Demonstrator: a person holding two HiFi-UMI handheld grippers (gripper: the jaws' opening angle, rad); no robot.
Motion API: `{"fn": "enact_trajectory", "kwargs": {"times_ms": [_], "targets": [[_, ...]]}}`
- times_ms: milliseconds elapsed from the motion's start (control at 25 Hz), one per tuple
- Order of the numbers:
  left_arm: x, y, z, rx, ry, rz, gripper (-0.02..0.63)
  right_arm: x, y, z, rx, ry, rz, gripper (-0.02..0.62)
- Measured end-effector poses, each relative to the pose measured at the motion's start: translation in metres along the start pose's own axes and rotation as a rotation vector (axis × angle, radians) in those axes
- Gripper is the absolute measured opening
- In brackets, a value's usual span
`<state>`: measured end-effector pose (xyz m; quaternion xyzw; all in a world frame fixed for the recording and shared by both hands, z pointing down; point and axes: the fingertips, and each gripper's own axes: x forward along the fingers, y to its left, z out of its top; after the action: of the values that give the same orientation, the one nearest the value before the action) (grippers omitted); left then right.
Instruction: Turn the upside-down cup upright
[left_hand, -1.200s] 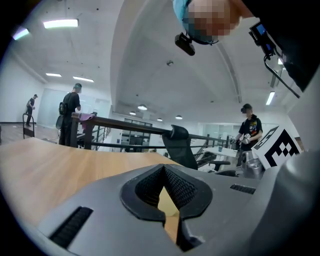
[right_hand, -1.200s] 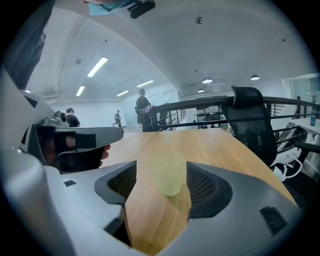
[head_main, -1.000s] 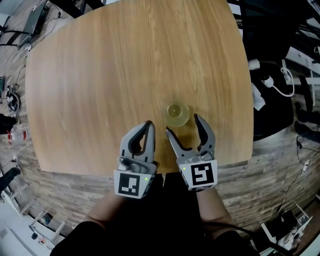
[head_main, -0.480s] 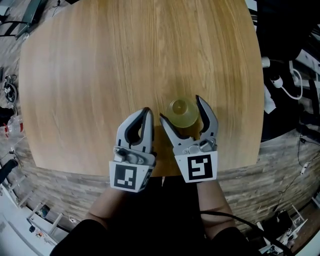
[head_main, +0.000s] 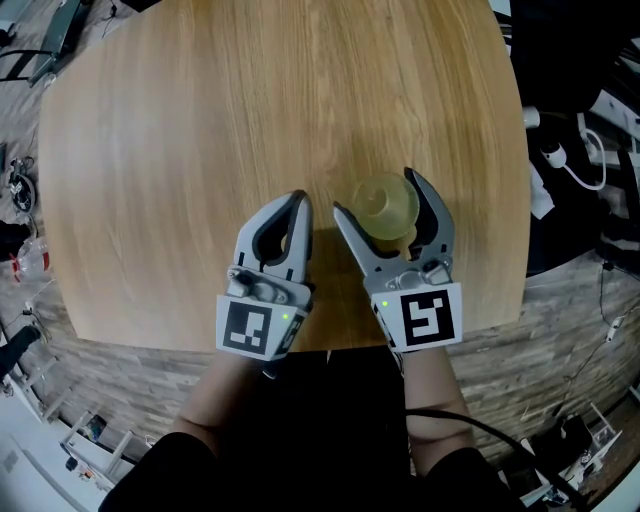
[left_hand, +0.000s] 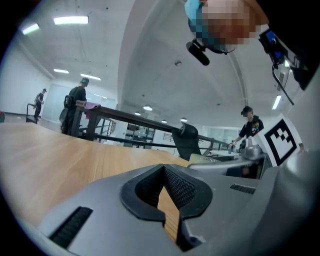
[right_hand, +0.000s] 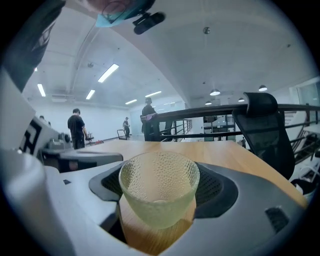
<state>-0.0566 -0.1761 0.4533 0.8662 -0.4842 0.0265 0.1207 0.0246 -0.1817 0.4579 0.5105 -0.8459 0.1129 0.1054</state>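
Note:
A small pale-yellow dimpled glass cup (head_main: 385, 205) stands on the wooden table (head_main: 200, 120) near its front edge. In the right gripper view the cup (right_hand: 157, 192) shows its wide rim on top and its narrow end on the wood. My right gripper (head_main: 378, 196) is open at full width, one finger on each side of the cup; I see no pad pressing on it. Seen from its own camera, the right gripper (right_hand: 162, 172) frames the cup. My left gripper (head_main: 297, 200) rests shut and empty just left of it, fingertips together (left_hand: 164, 170).
The table's front edge runs just behind both grippers. White cables (head_main: 560, 160) and dark gear lie off the table's right side. A black office chair (right_hand: 262, 130) stands beyond the far edge, with several people standing far off in the hall.
My right gripper has slid forward, so the cup that stood beyond its tips now sits between its fingers, and the jaws stand a little wider. The left gripper has shifted slightly forward.

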Motion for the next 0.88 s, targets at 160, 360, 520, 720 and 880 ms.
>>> {"fn": "enact_trajectory", "kwargs": {"times_ms": [160,360,520,720,880], "targets": [[-0.002,-0.01,-0.01,0.05,0.012,-0.093,0.009,-0.016,-0.015,0.039,0.086,-0.078,0.03,0.354],[0.005,-0.051,-0.019,0.232,0.083,-0.265,0.214,-0.032,-0.002,0.076,0.088,-0.104,0.092,0.354],[0.009,-0.066,-0.02,0.291,0.066,-0.33,0.277,-0.039,0.005,0.084,0.063,-0.11,0.096,0.354],[0.007,-0.084,-0.027,0.335,0.064,-0.408,0.318,-0.04,0.024,0.077,0.094,-0.087,0.156,0.354],[0.008,-0.09,-0.029,0.326,0.048,-0.429,0.334,-0.038,0.038,0.066,0.098,-0.058,0.189,0.354]]}}
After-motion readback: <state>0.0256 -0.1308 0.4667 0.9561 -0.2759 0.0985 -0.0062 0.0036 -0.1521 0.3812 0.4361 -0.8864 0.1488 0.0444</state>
